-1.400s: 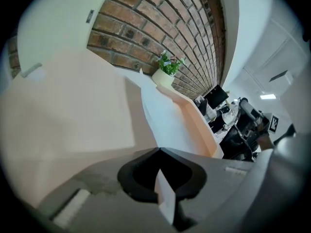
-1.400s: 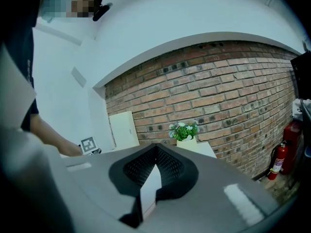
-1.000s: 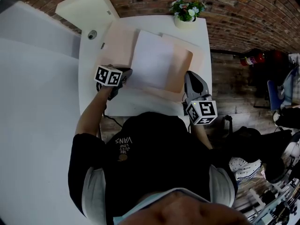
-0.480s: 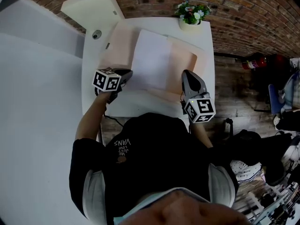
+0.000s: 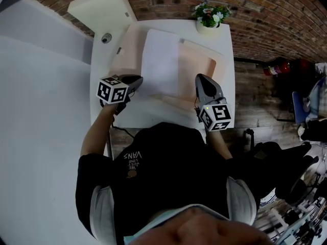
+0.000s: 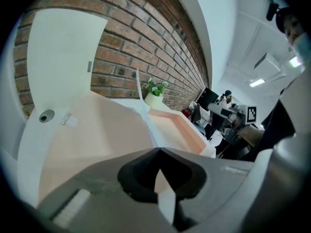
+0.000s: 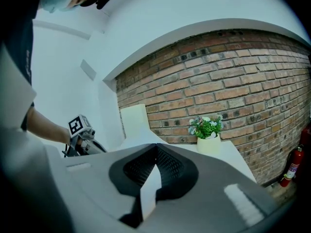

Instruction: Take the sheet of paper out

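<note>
A white sheet of paper [image 5: 159, 63] stands tilted up over an open peach folder [image 5: 196, 68] on the white table [image 5: 226, 91]. My left gripper [image 5: 137, 80] is shut on the sheet's near left corner. In the left gripper view the sheet [image 6: 141, 89] runs edge-on away from the shut jaws [image 6: 159, 152], with the folder [image 6: 97, 135] spread below. My right gripper [image 5: 200, 79] hovers over the folder's right flap, jaws shut [image 7: 156, 147]. I see nothing clearly held in it. The left gripper's marker cube [image 7: 80, 130] shows in the right gripper view.
A potted plant [image 5: 209, 14] stands at the table's far edge against the brick wall. A white block [image 5: 99, 6] sits at the far left corner. A fire extinguisher [image 5: 273, 66] and bags lie on the floor to the right.
The left gripper has risen and drawn left with the sheet, which now stands steeper and looks narrower. The right gripper has shifted slightly left over the folder's right flap.
</note>
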Demonstrator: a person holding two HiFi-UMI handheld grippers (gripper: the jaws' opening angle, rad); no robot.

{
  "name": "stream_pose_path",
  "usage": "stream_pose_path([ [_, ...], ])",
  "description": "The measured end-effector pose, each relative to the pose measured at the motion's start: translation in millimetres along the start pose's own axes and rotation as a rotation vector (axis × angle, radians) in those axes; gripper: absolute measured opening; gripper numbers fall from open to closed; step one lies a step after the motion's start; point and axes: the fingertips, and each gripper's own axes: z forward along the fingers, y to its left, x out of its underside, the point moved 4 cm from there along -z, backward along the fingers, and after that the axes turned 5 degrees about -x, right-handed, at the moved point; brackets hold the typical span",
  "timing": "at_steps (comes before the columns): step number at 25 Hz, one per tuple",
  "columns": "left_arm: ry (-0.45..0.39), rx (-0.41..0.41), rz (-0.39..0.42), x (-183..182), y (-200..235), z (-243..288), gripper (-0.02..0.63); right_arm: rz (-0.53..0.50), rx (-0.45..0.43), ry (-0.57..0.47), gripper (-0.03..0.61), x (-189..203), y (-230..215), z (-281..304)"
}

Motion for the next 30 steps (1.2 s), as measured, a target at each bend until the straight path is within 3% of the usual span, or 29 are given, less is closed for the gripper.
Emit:
stream_pose_path([
  [10, -0.05, 0.045, 0.056, -16.9, -14.8, -18.5, 0.0, -0.025, -0.03, -0.003, 0.0, -2.6, 12.5, 14.1],
  [18, -0.057, 0.056, 0.161, -26.4, -26.6, -32.0, 0.0, -0.035, -0.048, 0.003, 0.0, 1.0, 17.6, 24.8],
  [30, -0.172, 0.181, 0.256, -45.5, -64.5, -57.3, 0.0, -0.032, -0.037, 0.001, 0.0, -0.3, 12.3, 26.1],
])
